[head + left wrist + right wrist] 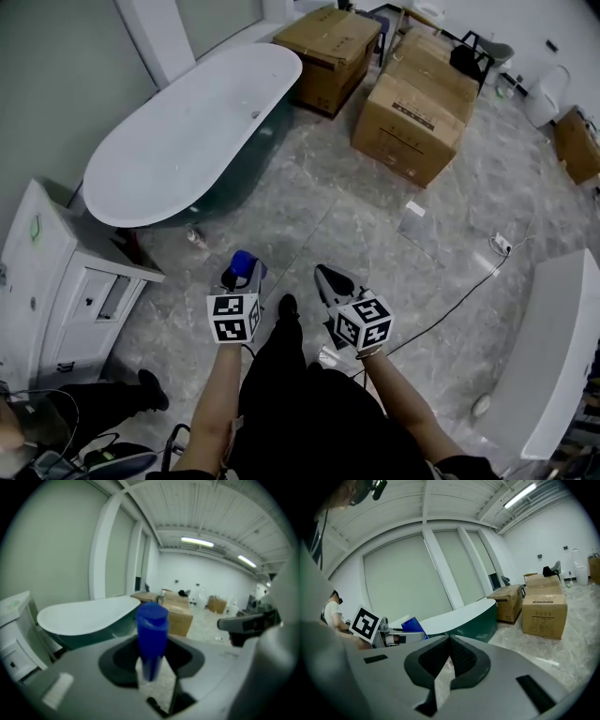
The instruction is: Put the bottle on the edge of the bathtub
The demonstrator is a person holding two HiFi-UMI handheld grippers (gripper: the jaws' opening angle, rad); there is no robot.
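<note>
Holding phase, bottle not yet placed | left gripper (241,277) pinches the blue bottle (151,637) upright, cap up, likely so it can be stood down as is | bottle hangs over the floor, well apart from the bathtub (105,201) ahead | right gripper (449,642) has jaws pressed together, empty, alongside and clear of the bottle.

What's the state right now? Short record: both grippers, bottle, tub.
left gripper: shut on blue bottle, bottle upright
right gripper: fingers together, nothing between them
bathtub: ahead and to the left of both grippers, apart from them
task status: bottle not yet on tub edge
cardboard boxes: on the floor beyond the tub
</note>
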